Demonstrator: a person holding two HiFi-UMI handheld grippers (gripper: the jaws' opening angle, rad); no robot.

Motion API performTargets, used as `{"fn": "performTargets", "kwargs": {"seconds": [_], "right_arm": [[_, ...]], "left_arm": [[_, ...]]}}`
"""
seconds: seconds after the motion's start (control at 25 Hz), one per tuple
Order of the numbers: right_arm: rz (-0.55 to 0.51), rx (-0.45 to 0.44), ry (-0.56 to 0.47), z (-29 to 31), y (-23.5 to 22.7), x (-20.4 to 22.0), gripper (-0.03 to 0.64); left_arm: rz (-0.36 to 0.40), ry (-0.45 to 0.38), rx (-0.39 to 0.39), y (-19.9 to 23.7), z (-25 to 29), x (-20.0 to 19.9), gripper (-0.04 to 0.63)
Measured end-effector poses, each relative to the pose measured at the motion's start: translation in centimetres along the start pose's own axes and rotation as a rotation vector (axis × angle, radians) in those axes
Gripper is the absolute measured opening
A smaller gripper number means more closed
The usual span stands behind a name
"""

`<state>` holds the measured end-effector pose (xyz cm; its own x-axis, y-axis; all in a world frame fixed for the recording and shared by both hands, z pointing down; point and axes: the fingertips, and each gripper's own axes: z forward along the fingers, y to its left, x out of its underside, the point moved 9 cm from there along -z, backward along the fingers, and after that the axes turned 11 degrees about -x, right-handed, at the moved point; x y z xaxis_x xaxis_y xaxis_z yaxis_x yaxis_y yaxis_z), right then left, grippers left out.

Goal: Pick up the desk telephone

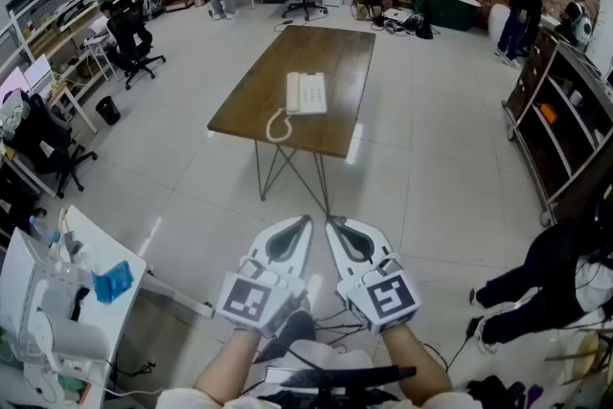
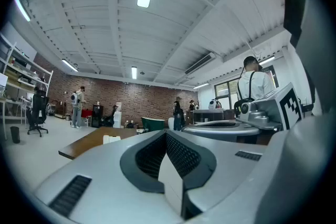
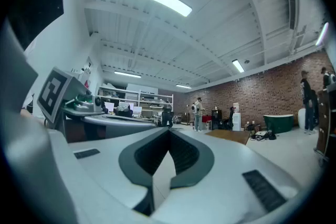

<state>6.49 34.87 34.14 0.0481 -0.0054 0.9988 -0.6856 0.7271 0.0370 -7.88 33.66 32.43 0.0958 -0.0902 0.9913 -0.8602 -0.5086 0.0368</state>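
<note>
Hovering side by side close to the person's body, the left gripper (image 1: 305, 221) and the right gripper (image 1: 331, 223) both have their jaws pressed together on nothing, tips leaning toward each other. I judge this a carrying posture, since nothing is within reach. Tiled floor (image 1: 412, 177) lies beyond them. Farther out, the desk telephone (image 1: 306, 94) lies flat near the front edge of the wooden surface (image 1: 316, 48), its coiled cord (image 1: 278, 127) curling at that edge, well apart from both grippers, so an approach likely comes first.

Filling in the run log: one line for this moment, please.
stage: pre-reach | left tool: shut, empty | right tool: shut, empty | phone: on table, untouched
</note>
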Motion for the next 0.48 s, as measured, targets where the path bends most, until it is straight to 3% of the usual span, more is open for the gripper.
{"fn": "performTargets", "kwargs": {"seconds": [0.48], "right_arm": [[0.023, 0.045, 0.007, 6.7, -5.4, 0.2, 0.0]], "left_arm": [[-0.015, 0.036, 0.034, 5.4, 7.4, 1.9, 0.0]]}}
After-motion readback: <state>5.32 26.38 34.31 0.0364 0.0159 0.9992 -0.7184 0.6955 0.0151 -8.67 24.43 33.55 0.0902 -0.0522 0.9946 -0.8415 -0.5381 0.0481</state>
